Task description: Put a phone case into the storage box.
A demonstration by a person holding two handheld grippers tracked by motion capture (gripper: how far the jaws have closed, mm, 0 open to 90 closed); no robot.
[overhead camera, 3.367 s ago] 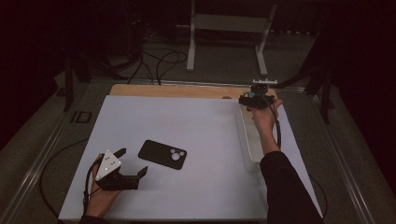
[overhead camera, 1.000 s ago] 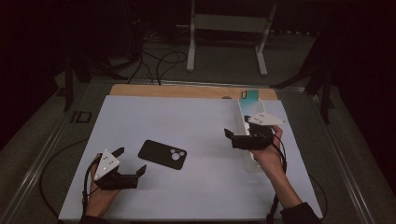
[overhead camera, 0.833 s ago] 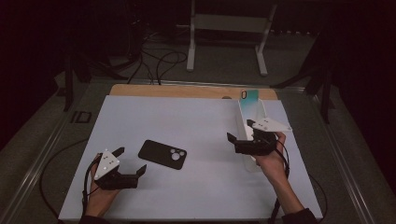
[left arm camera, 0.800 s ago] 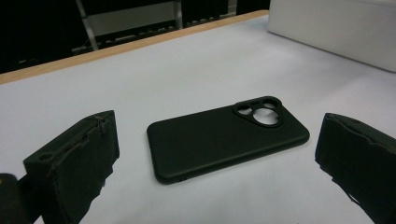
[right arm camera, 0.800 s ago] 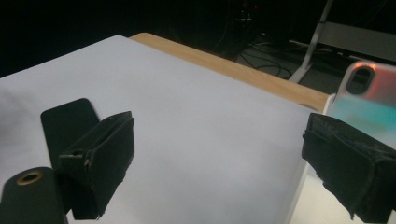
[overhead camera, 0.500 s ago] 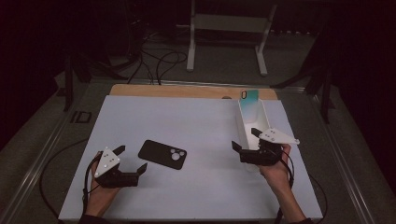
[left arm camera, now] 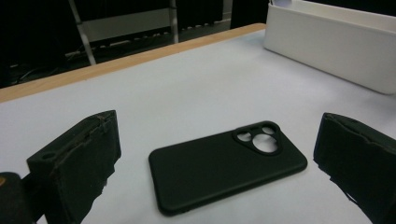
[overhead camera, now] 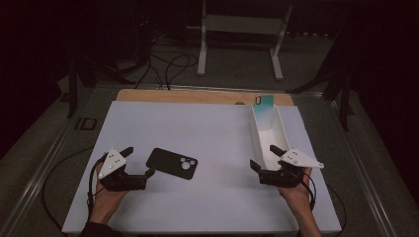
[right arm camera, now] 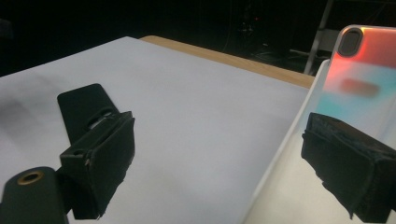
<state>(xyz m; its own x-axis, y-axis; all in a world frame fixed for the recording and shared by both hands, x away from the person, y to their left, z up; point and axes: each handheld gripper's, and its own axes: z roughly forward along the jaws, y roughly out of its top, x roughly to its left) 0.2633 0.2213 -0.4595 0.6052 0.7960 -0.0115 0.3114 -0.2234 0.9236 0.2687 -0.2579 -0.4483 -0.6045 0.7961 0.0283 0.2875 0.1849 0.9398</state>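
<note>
Black phone case: flat rounded rectangle of matte, soft-looking material, with a cluster of round camera cut-outs at one end; it lies flat on the white tabletop, toward the near left corner.
White tray: long, narrow, smooth-walled trough running along the right edge of the tabletop.
Iridescent case: glossy, teal-to-pink sheen, with an oblong camera opening; it stands tilted at the far end of the tray.
Tabletop far edge: a bare wooden strip shows past the white sheet.
Left gripper: jaws wide apart, holding nothing, rough black pads; just beside the black phone case, not touching it.
Right gripper: jaws spread wide and empty, at the near end of the tray; one jaw is over the tray, the other over the tabletop.
</note>
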